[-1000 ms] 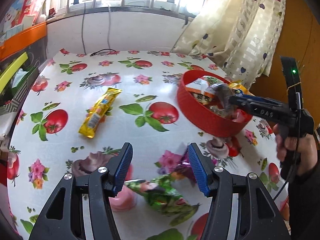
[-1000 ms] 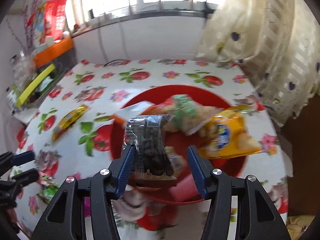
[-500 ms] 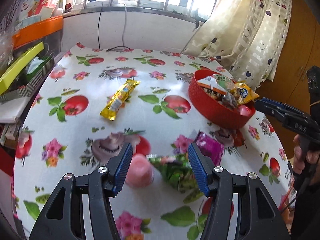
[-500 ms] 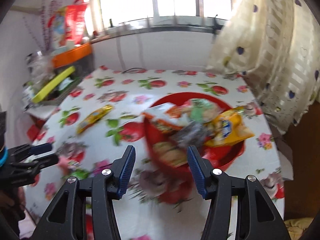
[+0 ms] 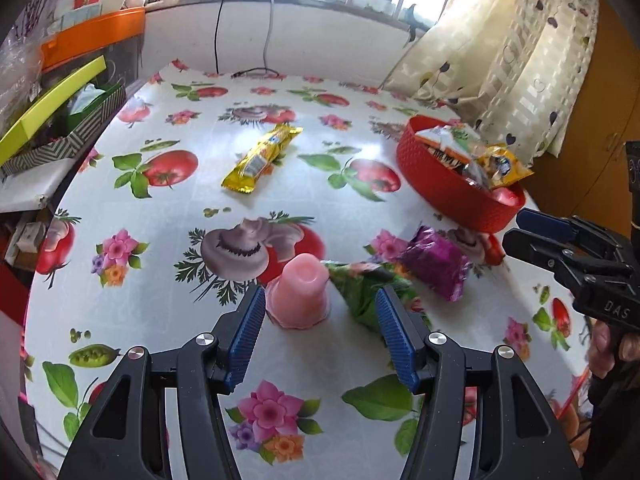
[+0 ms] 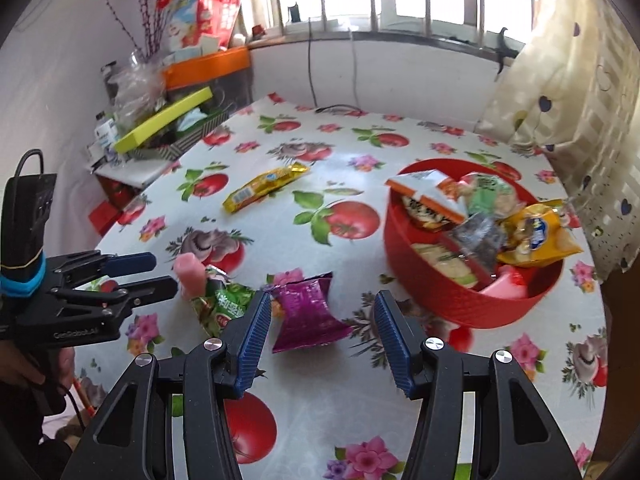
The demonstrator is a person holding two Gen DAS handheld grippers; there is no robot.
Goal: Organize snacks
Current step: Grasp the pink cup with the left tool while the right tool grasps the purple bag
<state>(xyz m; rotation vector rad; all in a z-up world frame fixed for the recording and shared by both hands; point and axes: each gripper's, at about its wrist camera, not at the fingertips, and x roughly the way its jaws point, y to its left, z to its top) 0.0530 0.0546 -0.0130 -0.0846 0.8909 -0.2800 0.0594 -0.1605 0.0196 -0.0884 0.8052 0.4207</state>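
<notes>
Two empty claws (image 5: pixel 320 336) (image 6: pixel 320 332), seemingly over snacks (image 6: pixel 308 312)

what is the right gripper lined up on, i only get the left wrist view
Observer: The right gripper has its fingers open on either side of the purple foil snack packet, which lies flat on the table, ungripped.
Operator: how close is my left one to the pink cup
Observer: Seen side-on, the left gripper is open, with its tips just short of the pink plastic jelly cup.
Operator: whats on top in the basket
Observer: A dark see-through packet lies in the middle of the red woven plastic basket.
</notes>
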